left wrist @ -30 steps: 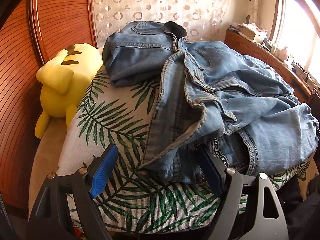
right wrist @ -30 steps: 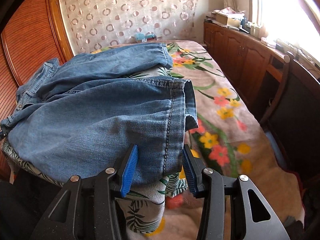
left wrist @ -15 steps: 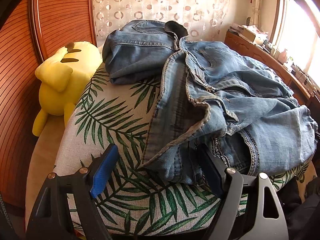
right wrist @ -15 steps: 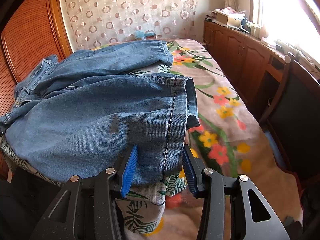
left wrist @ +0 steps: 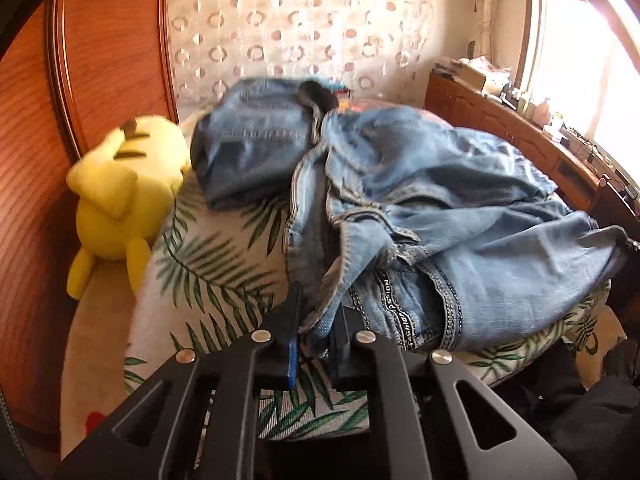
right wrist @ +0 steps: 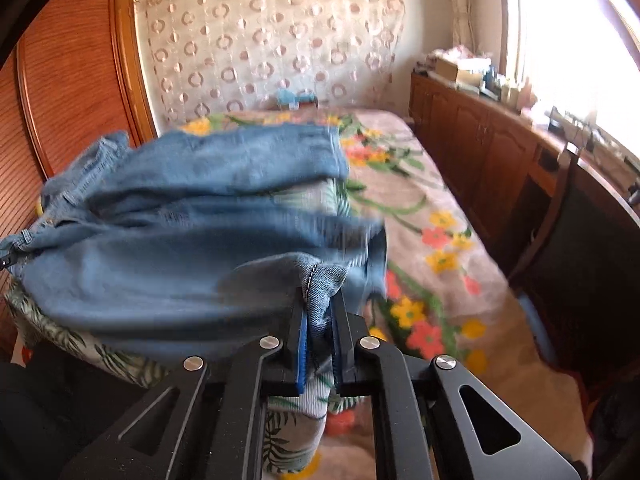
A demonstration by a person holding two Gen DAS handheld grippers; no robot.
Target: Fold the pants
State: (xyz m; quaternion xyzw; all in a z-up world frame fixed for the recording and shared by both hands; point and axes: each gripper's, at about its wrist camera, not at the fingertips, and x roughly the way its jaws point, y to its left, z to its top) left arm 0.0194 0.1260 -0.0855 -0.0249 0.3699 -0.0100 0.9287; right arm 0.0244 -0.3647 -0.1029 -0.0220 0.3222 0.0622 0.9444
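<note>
Left wrist view gives me the widest layout: the bed (left wrist: 224, 264) with its palm-leaf cover fills the frame, and the pants (left wrist: 460, 216) sprawl from centre out toward three o'clock, waistband end nearest me so that I can take it from the bed's edge. A second folded denim piece (left wrist: 248, 148) sits at twelve o'clock, apparently set aside, and a yellow plush toy (left wrist: 124, 200) leans by the wooden wardrobe (left wrist: 36, 184) at nine o'clock, well apart from the work. At six o'clock my left gripper (left wrist: 316, 336) is pinched narrow on the waistband edge, cloth bunched between the blue pads. From the right wrist view, the pant leg drapes from nine o'clock toward centre over the flowered blanket (right wrist: 436, 240), and my right gripper (right wrist: 318, 340) at six o'clock is clamped on the hem end, denim gathered up between the pads. I judge I am holding both ends so the garment can be lifted and stretched straight for the fold. Blur on the denim suggests it is moving.
</note>
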